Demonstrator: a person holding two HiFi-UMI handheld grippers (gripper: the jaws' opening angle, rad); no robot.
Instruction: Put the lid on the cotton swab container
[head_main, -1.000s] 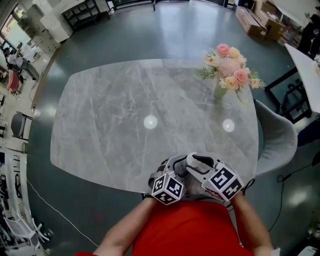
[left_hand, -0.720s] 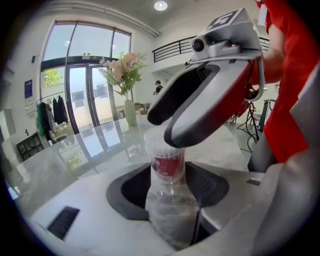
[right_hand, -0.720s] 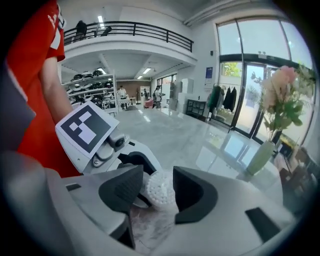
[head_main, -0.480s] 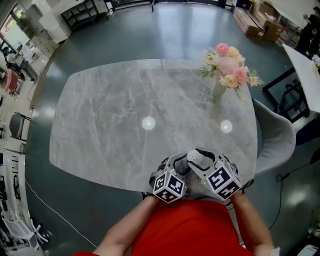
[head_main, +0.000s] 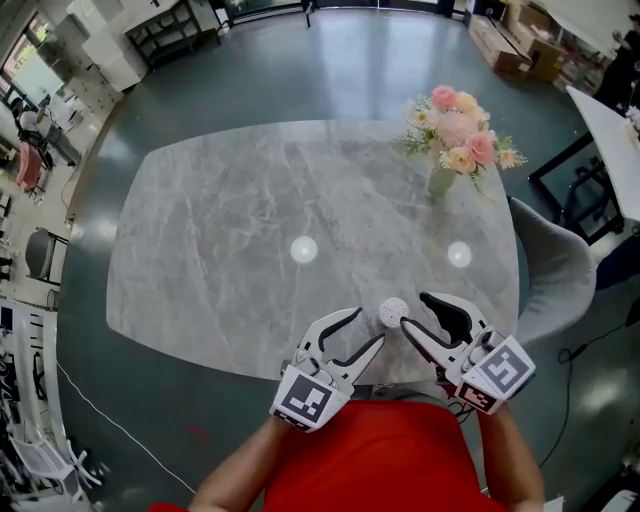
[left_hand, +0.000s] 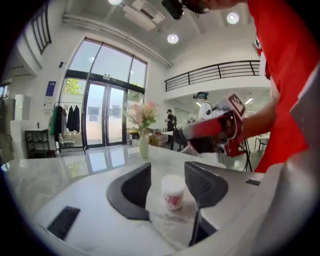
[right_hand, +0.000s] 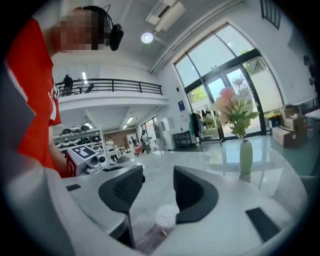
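Note:
The cotton swab container (head_main: 393, 311) stands upright near the table's front edge, a small cup with a white dotted top and a red label (left_hand: 173, 191). I cannot tell whether a clear lid sits on it. My left gripper (head_main: 368, 327) is open, its tips just left of the container, which shows a little beyond its jaws. My right gripper (head_main: 414, 310) is just right of it. Its jaws are closing slightly but stand wide, and the container (right_hand: 165, 217) lies low by their tips with neither pad pressing on it.
The grey marble table (head_main: 220, 230) spreads out ahead. A vase of pink flowers (head_main: 455, 135) stands at its far right. A grey chair (head_main: 550, 270) sits by the right edge. The person's red shirt (head_main: 380, 460) fills the near side.
Both grippers were bunched together over the container. They have drawn back and apart, left one leftwards and right one rightwards, and the container now stands uncovered between them.

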